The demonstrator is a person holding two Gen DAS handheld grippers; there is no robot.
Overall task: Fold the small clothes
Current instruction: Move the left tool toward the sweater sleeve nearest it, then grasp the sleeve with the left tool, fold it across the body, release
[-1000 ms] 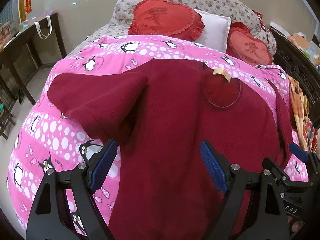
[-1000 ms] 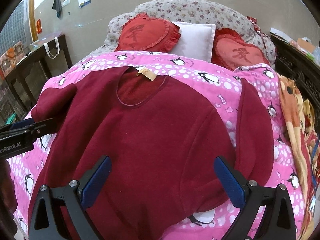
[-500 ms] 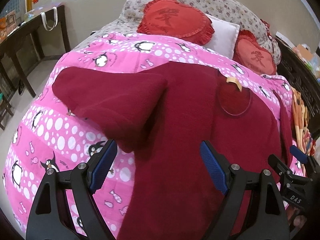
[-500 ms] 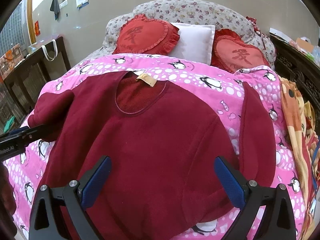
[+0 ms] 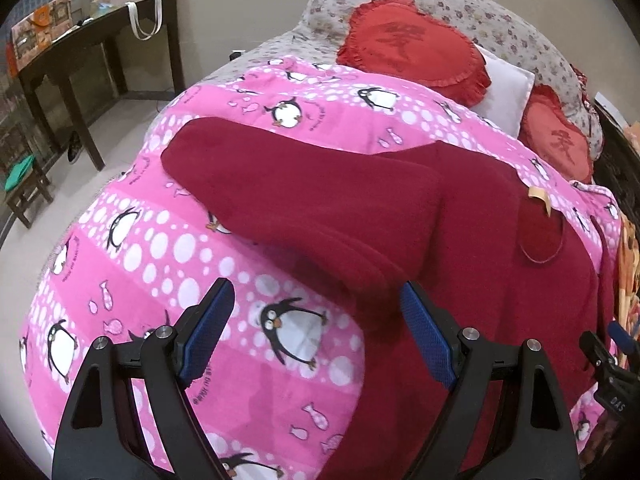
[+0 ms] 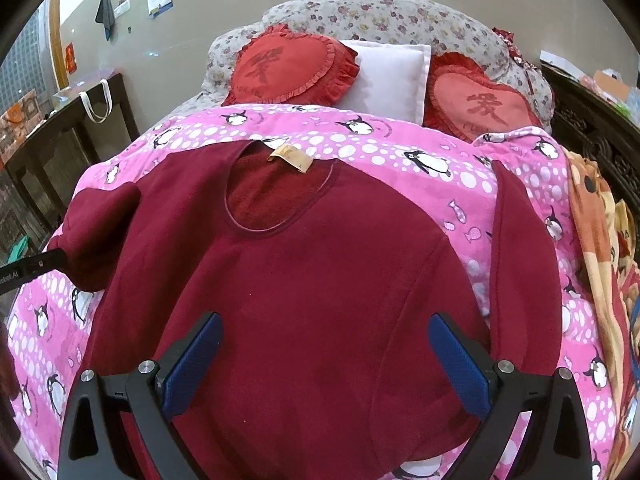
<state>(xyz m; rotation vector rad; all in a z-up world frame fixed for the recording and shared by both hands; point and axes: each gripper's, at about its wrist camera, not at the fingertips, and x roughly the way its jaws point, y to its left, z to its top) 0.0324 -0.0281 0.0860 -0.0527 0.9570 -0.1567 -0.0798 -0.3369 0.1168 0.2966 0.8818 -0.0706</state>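
Left tool (image 5: 316,334): jaws wide apart, nothing between them, low center of the left wrist view, over the pink quilt (image 5: 132,264) w/ penguins. Its right pad sits by the edge of the red top (image 5: 500,280); can't tell if it touches.

Right tool (image 6: 324,358): also spread wide, gripping nothing, bottom center of the right wrist view, above the top's (image 6: 312,280) chest.

The top lies front-up on the quilt (image 6: 400,148), filling mid-frame in the right view. Round neckline toward the pillows, tan tag (image 6: 290,157) at the neck's back edge. One sleeve (image 5: 300,204) lies flat across the quilt in the left view, cuff at center left of frame. In the right view that sleeve (image 6: 100,236) is bunched at center left, w/ a black bar of the left tool at the left edge next to it. Other sleeve (image 6: 524,272) runs straight down the right side, a strip of quilt between it and the body near the shoulder.

Bed head, upper frame: two red heart cushions (image 6: 292,68) w/ a white pillow (image 6: 390,78) between them. Dark worktop (image 5: 100,40) upper left in the left view. Orange blanket (image 6: 596,248) along the right edge.
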